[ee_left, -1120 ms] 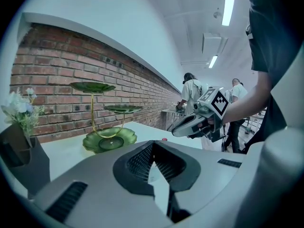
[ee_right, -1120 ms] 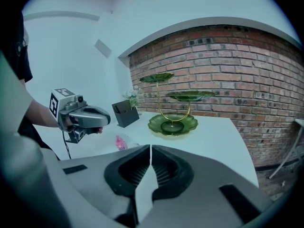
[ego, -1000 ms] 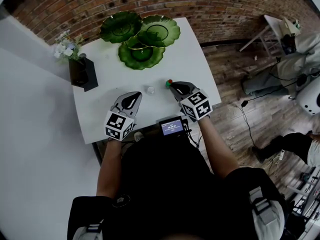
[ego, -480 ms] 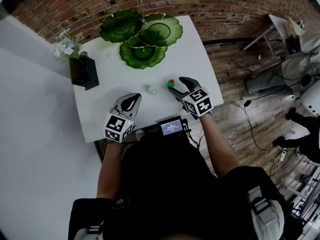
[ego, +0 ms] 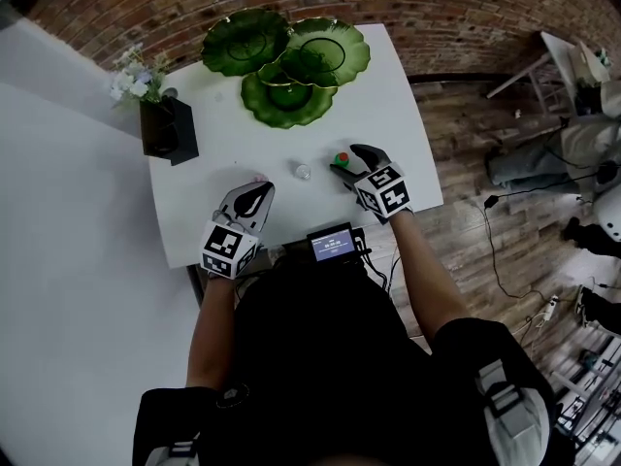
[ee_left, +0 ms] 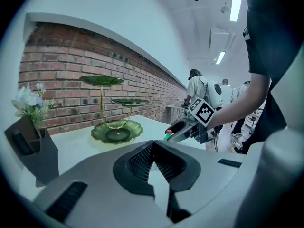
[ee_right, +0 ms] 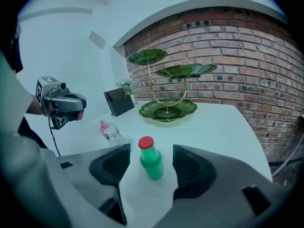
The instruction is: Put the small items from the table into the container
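I find the head view dim. The white rectangular table top is its brightest patch, everything around the table sinks toward black, and the corners are dark with bent lines. In the left gripper view, white ceiling strip lights high above the table flare slightly. In the right gripper view the light on the table is soft and even. The small green plastic bottle with a red cap on it looks sharp and casts barely any shadow. The red brick wall behind the table bows.
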Motion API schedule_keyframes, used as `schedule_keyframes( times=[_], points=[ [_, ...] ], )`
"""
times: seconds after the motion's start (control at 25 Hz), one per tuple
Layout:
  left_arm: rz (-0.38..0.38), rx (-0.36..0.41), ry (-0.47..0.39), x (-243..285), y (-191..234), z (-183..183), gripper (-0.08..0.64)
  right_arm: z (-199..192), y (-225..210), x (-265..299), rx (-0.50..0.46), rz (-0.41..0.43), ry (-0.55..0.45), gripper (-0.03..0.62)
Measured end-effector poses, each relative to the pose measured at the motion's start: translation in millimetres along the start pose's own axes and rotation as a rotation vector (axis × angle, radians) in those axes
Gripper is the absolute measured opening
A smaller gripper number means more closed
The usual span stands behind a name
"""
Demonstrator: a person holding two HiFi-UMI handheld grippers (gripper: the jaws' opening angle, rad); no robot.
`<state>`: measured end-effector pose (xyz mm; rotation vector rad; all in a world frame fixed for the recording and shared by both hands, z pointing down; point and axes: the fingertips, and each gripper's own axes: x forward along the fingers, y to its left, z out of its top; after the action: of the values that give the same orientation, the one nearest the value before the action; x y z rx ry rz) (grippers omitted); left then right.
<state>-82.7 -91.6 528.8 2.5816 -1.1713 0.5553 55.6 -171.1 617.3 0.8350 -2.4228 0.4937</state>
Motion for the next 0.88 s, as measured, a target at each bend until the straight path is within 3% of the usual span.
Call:
schedule_keyframes(
  times=[0.24, 0.44, 0.88],
  points=[
    [0.007, -0.005, 0.001, 1.4, 1.7, 0.3, 0.009, -10.3, 3.1, 14.1, -0.030, 0.035, 0.048, 0.282],
    [0.008, -0.004, -0.003, 1.9, 2.6, 1.8, 0.009, -12.0, 0.7, 18.2, -0.052, 0.005, 0.049, 0.181],
    [0.006, -0.005, -0.010, 2.1, 5.9, 2.6, 0.009, 0.1, 1.1, 14.5, -0.072, 0.007, 0.044, 0.178]
  ],
)
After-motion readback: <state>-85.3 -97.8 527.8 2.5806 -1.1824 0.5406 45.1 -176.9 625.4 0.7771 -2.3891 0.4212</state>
